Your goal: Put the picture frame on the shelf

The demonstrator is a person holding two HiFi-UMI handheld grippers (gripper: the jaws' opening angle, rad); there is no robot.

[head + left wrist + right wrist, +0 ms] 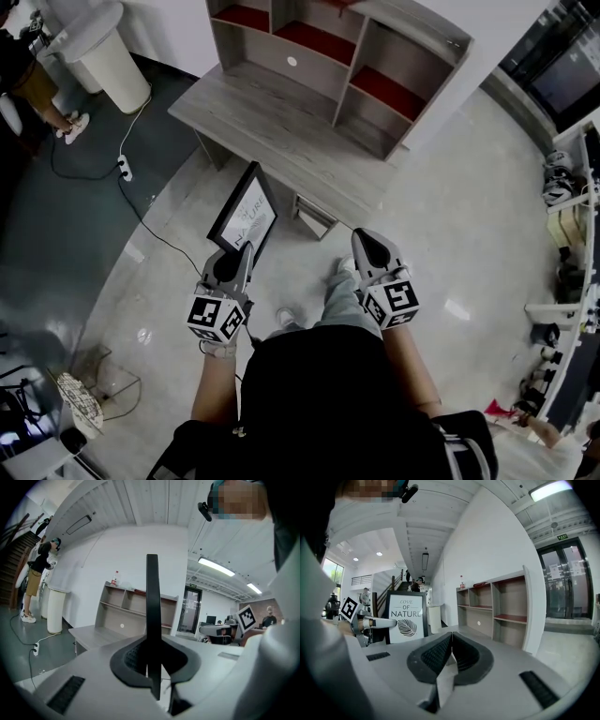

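The black picture frame [245, 209] with white "Love of Nature" leaf print stands upright in my left gripper [244, 253], which is shut on its lower edge. In the left gripper view the frame [152, 611] shows edge-on, pinched between the dark pads [133, 657]. From the right gripper view the print of the frame [406, 618] faces me at the left. My right gripper [362, 238] is shut and holds nothing, its pads [440, 653] meeting. The grey shelf unit [323, 42] with red-floored compartments stands on a desk [253, 112] ahead of both grippers.
A white bin [103, 47] and a power strip with cable [124, 169] lie on the floor at left, with a person [37, 84] standing near them. Cluttered racks [572, 216] line the right side. A glass door [569, 583] stands beyond the shelf.
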